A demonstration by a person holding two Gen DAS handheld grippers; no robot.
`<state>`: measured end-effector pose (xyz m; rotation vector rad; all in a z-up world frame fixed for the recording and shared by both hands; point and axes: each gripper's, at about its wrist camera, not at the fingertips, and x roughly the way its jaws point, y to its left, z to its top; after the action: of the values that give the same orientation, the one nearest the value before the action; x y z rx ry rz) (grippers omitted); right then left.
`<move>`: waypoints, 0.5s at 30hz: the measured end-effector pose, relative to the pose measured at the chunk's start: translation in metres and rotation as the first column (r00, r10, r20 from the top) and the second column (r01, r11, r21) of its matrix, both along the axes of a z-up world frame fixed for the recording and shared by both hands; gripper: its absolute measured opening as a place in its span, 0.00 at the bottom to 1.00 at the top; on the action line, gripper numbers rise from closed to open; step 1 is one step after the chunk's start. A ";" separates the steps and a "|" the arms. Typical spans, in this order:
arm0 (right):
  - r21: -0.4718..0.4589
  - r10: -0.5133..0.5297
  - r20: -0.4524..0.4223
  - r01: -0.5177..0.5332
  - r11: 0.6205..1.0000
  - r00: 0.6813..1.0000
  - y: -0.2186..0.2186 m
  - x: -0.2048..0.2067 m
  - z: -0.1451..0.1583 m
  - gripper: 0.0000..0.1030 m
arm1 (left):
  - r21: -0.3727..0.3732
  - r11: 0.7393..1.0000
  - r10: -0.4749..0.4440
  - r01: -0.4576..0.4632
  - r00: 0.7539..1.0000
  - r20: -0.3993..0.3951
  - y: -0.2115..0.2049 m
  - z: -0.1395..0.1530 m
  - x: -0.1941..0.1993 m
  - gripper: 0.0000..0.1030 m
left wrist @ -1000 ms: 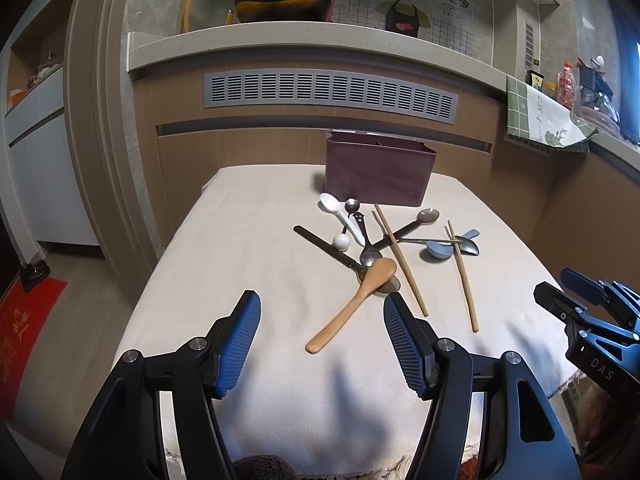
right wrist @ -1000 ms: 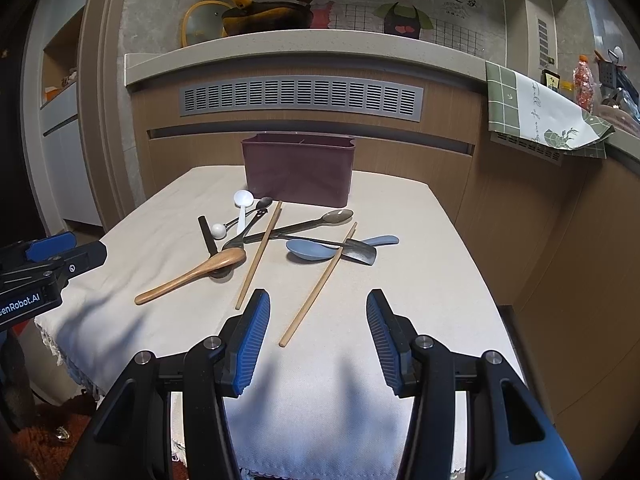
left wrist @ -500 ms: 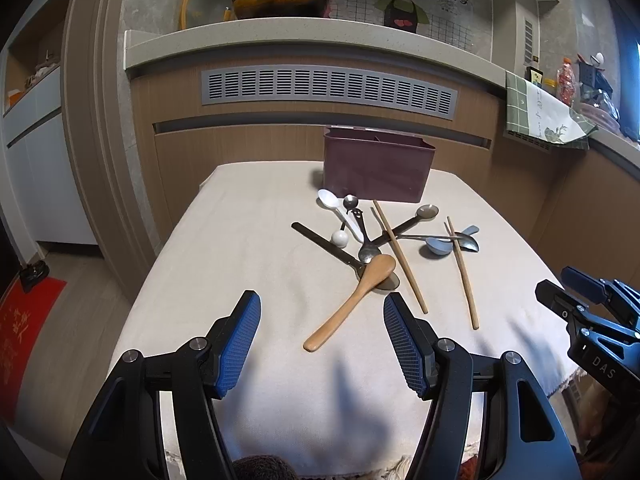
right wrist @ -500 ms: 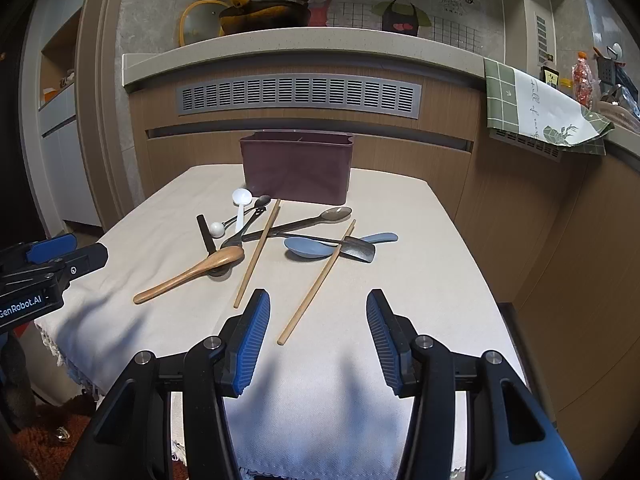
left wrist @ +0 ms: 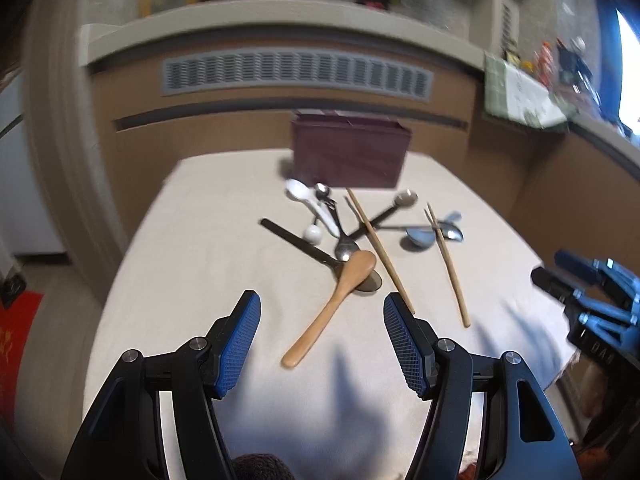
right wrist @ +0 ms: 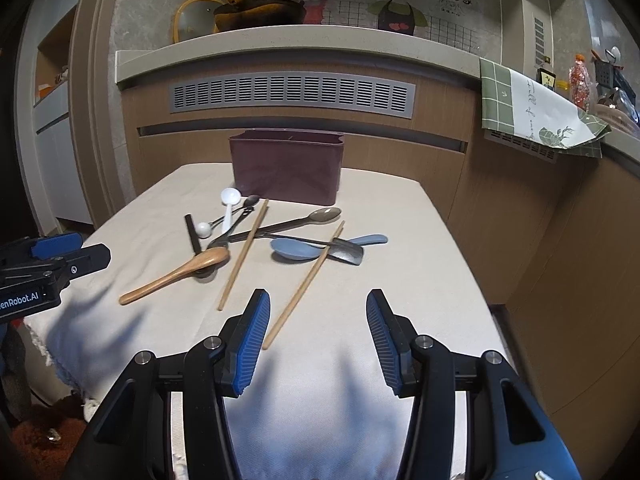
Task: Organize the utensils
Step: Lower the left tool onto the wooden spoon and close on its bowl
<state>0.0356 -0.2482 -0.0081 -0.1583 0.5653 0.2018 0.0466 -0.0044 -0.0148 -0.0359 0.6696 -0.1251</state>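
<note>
Both grippers spread wide, nothing between the pads: left gripper (left wrist: 322, 340) hangs over the near edge of the table (left wrist: 208, 240) w/ the wooden spoon (left wrist: 334, 302) handle end lying between its fingers in view; right gripper (right wrist: 318, 340) hangs over the near right part of the cloth, the near tip of one chopstick (right wrist: 304, 284) just beside its left pad (right wrist: 252, 344). Utensils sit in a loose pile mid-table, in front of the maroon caddy (right wrist: 287, 166), which stands upright at the far edge; can't tell its compartments from here. In the pile: wooden spoon w/ bowl resting on a dark spoon bowl, handle pointing toward the near left corner; second chopstick (right wrist: 243, 254) lying across the dark-handled metal spoon (right wrist: 298, 222); white spoon (right wrist: 229, 208) far left near the caddy, a small white ball-ended piece (right wrist: 203, 230) beside it; black flat handle (right wrist: 192, 234) at the left of the pile; blue spoon (right wrist: 320, 246) on the right w/ the first chopstick crossing over it and a dark metal utensil (right wrist: 344, 252) touching it. Left view is blurred, so fine detail there is unclear. Green checked cloth (right wrist: 532, 112) hangs over the counter at right; pan (right wrist: 256, 12) sits on the ledge above the vent.
</note>
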 end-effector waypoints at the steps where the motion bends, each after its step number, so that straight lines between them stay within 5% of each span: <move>1: -0.007 -0.004 -0.003 0.004 1.000 1.000 -0.001 0.004 0.000 0.45 | 0.011 1.000 -0.028 0.028 0.999 -0.018 -0.003 -0.003 0.009 0.63; 6: 0.024 0.036 -0.060 -0.035 0.999 0.998 -0.006 0.030 -0.001 0.45 | 0.023 0.981 -0.187 0.191 0.976 -0.116 -0.015 -0.021 0.050 0.63; 11: 0.037 0.054 -0.117 -0.050 0.998 0.992 -0.003 0.060 -0.009 0.44 | -0.064 0.968 -0.252 0.244 0.951 -0.179 -0.014 -0.028 0.080 0.59; 15: 0.013 0.070 -0.148 -0.068 0.998 0.986 0.003 0.080 -0.017 0.41 | -0.042 0.961 -0.277 0.274 0.941 -0.196 -0.018 -0.031 0.100 0.53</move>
<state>0.1151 -0.2454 -0.0251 -0.1558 0.7080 0.2848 0.1461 -0.0222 -0.0454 0.0326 0.8739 -0.4013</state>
